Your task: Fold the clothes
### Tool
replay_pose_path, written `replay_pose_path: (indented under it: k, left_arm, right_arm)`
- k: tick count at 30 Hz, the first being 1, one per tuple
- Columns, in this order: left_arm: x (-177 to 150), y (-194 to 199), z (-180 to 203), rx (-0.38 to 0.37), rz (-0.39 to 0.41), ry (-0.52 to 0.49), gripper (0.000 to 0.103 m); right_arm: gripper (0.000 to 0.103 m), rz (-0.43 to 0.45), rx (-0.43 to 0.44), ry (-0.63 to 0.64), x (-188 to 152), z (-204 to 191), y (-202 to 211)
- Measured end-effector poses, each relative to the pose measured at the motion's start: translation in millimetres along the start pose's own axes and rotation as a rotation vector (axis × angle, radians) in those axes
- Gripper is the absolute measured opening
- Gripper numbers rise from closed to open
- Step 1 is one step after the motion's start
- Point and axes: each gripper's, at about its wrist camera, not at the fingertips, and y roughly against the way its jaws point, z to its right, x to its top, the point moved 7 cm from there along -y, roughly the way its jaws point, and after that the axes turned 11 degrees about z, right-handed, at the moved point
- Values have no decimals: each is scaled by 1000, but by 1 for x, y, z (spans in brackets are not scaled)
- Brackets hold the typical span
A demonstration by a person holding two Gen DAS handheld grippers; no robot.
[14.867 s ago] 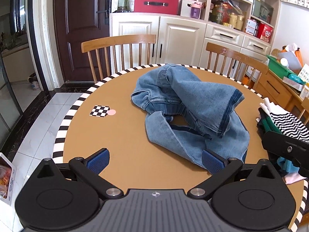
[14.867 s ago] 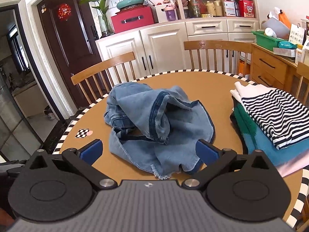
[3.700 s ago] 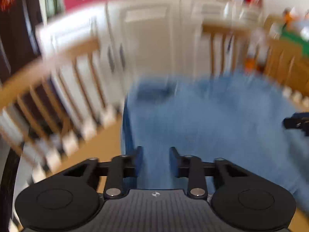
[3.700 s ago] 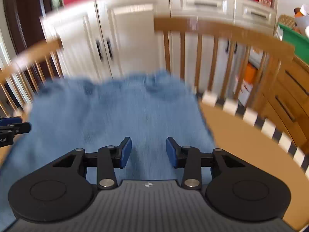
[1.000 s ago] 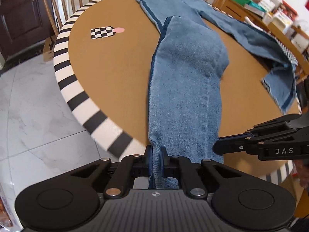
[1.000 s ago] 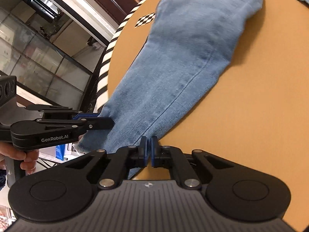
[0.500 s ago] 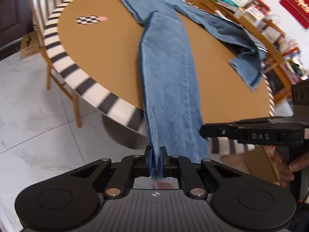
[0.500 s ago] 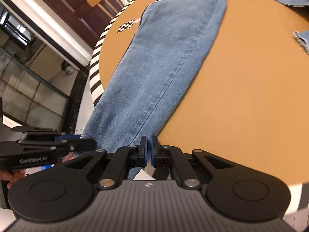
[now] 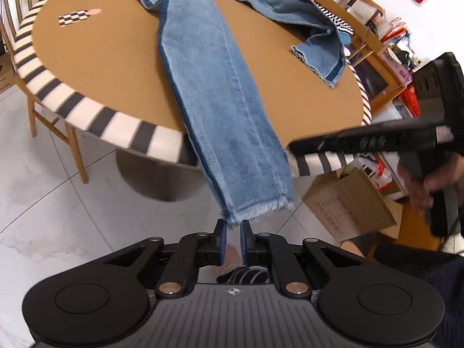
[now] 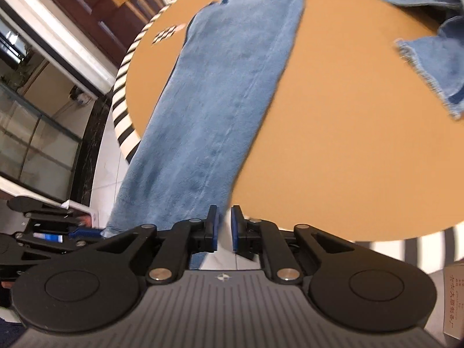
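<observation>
My left claw (image 9: 232, 226) and right claw (image 10: 223, 226) are open a crack and hold nothing, and the jeans (image 9: 214, 87) lie flat and unfolded, one leg hanging off the worktop (image 9: 110, 66).

The left gripper (image 9: 232, 229) has a black body with a grey ribbed plate in the middle, which carries a small round cross mark. At each side of this plate there is a flat black disc. Above the plate, black link arms with silver screws lead to two blue pads (image 9: 221, 242). The right gripper (image 10: 222, 224) has the same shape and colours. In the left wrist view its black side carries pale blurred letters.
</observation>
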Motion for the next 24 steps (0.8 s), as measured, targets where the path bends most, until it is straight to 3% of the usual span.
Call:
replay_pose_path:
  k: [3,6,8,10,12,15,16,17,18,19,22,24]
  left_arm:
    - [33,-5,19,5,84,-30,27]
    - [65,-9,38,9,168,-59,45]
    - [87,-11,51,12,224,-79,52]
    - [109,-14,64,16,280,-99,57]
    - [127,-37,89,0,304,-107,58]
    - [153,-91,137,-40,312,-110,61]
    - [161,-109,152,-49,312,-111,61]
    - [168,-127,165,-49,305,-112,61]
    - [176,-144,176,-45,297,-110,61]
    - [183,-157,183,-29,291,-99,61]
    - [205,-188,194,15,285,-50,62]
    - [218,-198,194,34,301,-1,68]
  right_arm:
    - [28,123,-101,-11,21,35,30]
    - [31,255,-260,-12,46,84,61]
    - [42,340,-371,-25,66,122,78]
    - [52,385,-466,-26,84,159,85]
    - [57,387,-492,-43,101,196,87]
    - [59,357,-392,-131,117,241,76]
    - [52,342,-352,-145,121,252,68]
    - [43,321,-321,-136,125,260,62]
    - [20,293,-291,-111,128,266,58]
    - [5,265,-260,-87,130,271,53]
    - [4,244,-56,-80,138,271,74]
    - [4,247,90,-104,145,277,104]
